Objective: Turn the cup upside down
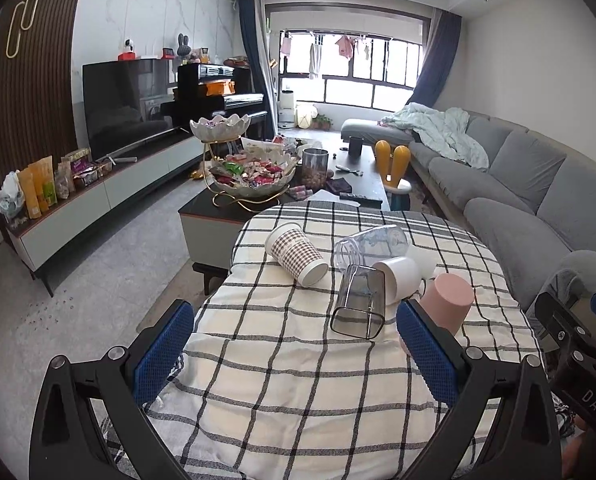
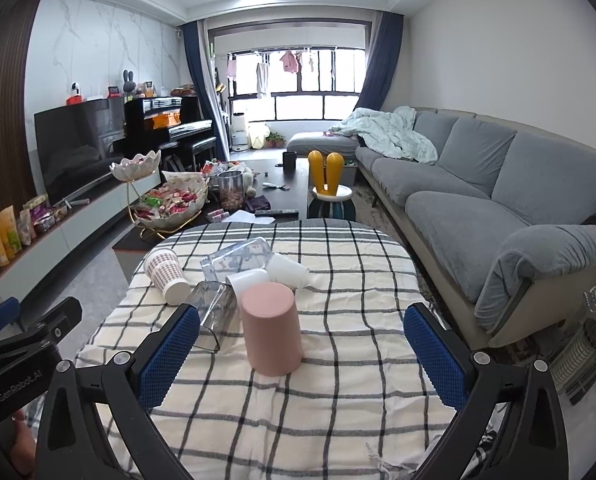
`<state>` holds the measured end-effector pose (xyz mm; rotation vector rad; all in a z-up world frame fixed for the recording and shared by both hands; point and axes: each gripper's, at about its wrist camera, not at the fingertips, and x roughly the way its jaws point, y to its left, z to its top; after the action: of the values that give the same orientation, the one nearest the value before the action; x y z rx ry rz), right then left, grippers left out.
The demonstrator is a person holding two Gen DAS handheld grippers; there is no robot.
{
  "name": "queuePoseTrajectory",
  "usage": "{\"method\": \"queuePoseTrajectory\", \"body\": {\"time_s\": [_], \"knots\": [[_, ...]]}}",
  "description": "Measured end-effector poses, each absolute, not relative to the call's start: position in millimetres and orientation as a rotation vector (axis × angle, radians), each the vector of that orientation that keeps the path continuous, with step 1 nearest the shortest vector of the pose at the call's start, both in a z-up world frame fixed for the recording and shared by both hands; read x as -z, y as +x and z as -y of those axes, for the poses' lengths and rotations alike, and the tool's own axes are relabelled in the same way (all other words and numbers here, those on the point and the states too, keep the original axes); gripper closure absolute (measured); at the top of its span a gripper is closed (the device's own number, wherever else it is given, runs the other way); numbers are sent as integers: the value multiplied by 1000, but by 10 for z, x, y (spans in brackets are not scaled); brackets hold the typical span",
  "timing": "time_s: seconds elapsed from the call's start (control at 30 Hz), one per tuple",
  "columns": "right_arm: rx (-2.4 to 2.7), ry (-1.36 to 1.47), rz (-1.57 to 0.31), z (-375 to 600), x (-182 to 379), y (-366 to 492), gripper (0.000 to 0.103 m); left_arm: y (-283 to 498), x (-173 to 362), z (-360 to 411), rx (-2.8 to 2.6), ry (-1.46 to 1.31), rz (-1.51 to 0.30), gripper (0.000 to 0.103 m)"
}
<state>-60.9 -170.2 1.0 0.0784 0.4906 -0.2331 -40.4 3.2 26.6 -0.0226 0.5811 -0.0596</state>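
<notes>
A pink cup (image 2: 271, 328) stands upside down on the checked cloth (image 2: 338, 400), between my right gripper's (image 2: 302, 350) open fingers, nearer the left one and touching neither. It also shows in the left wrist view (image 1: 448, 304), behind my left gripper's right finger. My left gripper (image 1: 293, 346) is open and empty above the cloth (image 1: 298, 380). Behind lie a smoky glass tumbler (image 1: 360, 302), a houndstooth paper cup (image 1: 295, 254), a clear glass (image 1: 372, 246) and a white cup (image 1: 398, 278), all on their sides.
A coffee table (image 1: 213, 210) with a snack bowl stand (image 1: 251, 178) stands beyond the clothed table. A grey sofa (image 2: 498, 200) runs along the right. A TV cabinet (image 1: 97, 196) is at left. A small heater (image 2: 586, 344) sits at right.
</notes>
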Motion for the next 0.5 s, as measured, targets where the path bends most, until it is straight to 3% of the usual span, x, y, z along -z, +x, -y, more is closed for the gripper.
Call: {"method": "queuePoseTrajectory", "body": {"time_s": [0.5], "knots": [[232, 82, -491, 1706, -14, -610, 1, -413, -290, -15, 62, -7, -571, 0]]}}
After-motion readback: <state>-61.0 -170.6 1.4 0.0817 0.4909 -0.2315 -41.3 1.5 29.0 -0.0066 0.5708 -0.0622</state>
